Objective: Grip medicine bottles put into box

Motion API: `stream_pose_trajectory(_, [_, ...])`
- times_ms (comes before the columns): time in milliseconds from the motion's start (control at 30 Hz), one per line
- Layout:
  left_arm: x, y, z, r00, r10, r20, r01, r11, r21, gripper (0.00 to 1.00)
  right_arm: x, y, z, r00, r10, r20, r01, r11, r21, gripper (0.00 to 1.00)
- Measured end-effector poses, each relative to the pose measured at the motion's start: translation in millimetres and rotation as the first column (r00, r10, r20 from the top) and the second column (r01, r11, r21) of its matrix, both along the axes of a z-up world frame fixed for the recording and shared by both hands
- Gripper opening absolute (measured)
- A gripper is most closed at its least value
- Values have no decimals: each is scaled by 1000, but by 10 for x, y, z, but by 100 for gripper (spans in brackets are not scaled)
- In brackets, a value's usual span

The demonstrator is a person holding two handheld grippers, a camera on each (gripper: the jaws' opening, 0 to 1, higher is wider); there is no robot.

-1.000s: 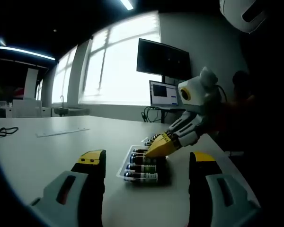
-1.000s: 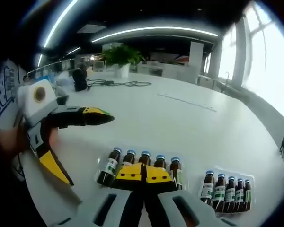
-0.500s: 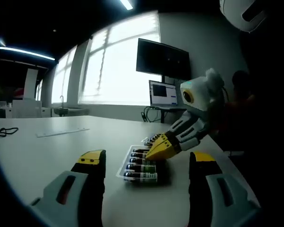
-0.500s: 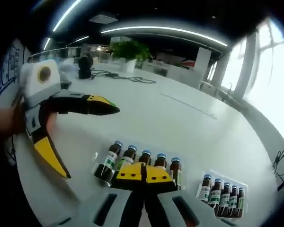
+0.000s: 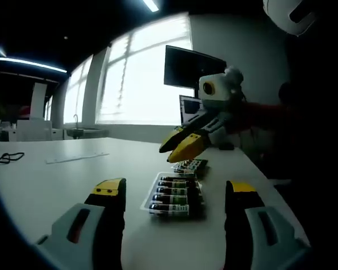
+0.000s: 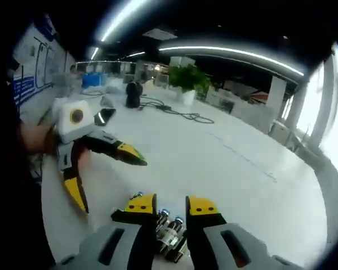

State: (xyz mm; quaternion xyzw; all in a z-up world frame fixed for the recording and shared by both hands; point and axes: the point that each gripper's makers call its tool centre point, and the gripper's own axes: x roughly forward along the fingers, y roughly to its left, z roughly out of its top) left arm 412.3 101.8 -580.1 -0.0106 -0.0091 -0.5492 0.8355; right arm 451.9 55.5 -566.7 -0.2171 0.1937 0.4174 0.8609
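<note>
Several brown medicine bottles (image 5: 172,198) with green labels lie side by side in a clear tray (image 5: 146,203) on the white table. A second tray of bottles (image 5: 192,165) sits just behind it. My left gripper (image 5: 174,188) stands wide open low over the table, its jaws on either side of the near tray and not touching it. My right gripper (image 5: 177,145) hangs in the air above the far tray, jaws a little apart and holding nothing. In the right gripper view, the right gripper (image 6: 172,203) is open above bottle caps (image 6: 168,230), and the left gripper (image 6: 110,180) spreads wide at the left.
A dark monitor (image 5: 194,70) and a lit laptop screen (image 5: 194,111) stand at the table's far side by the windows. A black cable (image 5: 5,157) and a thin strip (image 5: 73,157) lie far left. A potted plant (image 6: 186,79) and cables (image 6: 174,109) sit across the table.
My right gripper has risen from the near tray into the air, and its jaws have parted from shut to open. The left gripper has stayed where it was.
</note>
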Motion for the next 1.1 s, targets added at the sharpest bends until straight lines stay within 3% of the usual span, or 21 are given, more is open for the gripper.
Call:
stream_pose_trajectory(67, [0, -1, 6, 1000, 4, 2, -4, 1000, -1, 64, -92, 73, -45, 993, 105, -55, -107, 994, -29, 26])
stream_pose_trajectory(167, [1, -6, -9, 1000, 8, 6, -8, 1000, 9, 64, -176, 150, -122, 972, 223, -73, -230, 969, -93, 40])
stream_pose_trajectory(267, [5, -5, -3, 1000, 15, 9, -15, 1000, 9, 64, -185, 165, -195, 957, 281, -70, -289, 943, -166, 39])
stream_pose_trajectory(533, [-20, -17, -11, 1000, 12, 16, -12, 1000, 17, 64, -262, 173, -224, 906, 386, -173, -413, 897, -161, 45])
stream_pose_trajectory(700, [-98, -4, -6, 1000, 12, 23, -12, 1000, 20, 64, -261, 145, -271, 878, 433, -202, -469, 862, -192, 47])
stream_pose_trajectory(767, [-95, 2, -13, 1000, 12, 23, -13, 1000, 22, 64, -297, 140, -328, 844, 486, -226, -530, 821, -213, 50])
stream_pose_trajectory(867, [-74, 4, -15, 1000, 18, 16, -19, 1000, 21, 64, -324, 152, -395, 809, 531, -253, -584, 772, -251, 53])
stream_pose_trajectory(933, [-65, 11, -12, 1000, 21, 13, -22, 1000, 17, 64, -339, 179, -410, 794, 547, -266, -604, 757, -248, 55])
stream_pose_trajectory(967, [-57, 17, -14, 1000, 25, 12, -25, 1000, 16, 64, -344, 201, -433, 772, 573, -275, -634, 728, -261, 55])
stream_pose_trajectory(1100, [-39, 31, -18, 999, 33, 11, -33, 999, 16, 64, -309, 194, -538, 747, 582, -321, -663, 685, -301, 55])
